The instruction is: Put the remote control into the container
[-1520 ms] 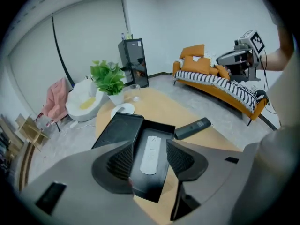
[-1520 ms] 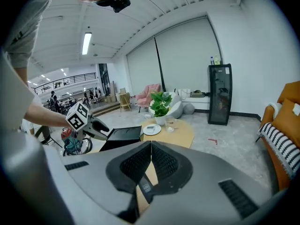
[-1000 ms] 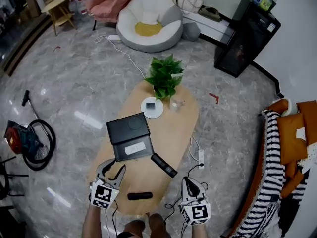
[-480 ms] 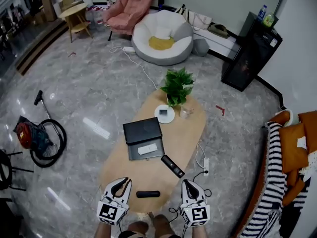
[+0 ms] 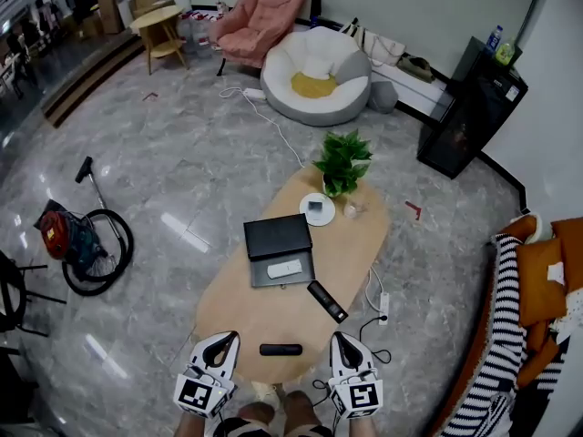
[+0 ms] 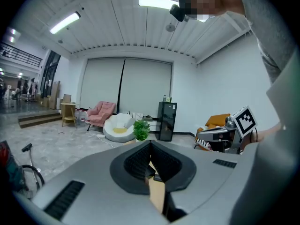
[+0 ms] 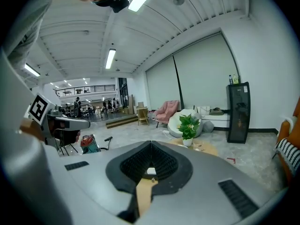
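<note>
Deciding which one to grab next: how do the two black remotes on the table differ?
The nearer black remote lies crosswise by the table's near edge; the farther black remote lies diagonally. The farther one looks longer and sits close to the container; the nearer one lies apart from it. Both are black, flat on the table, outside the container.

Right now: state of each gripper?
Left gripper: jaws have just closed, now shut, nothing between them.
Right gripper: jaws shut, holding nothing.
</note>
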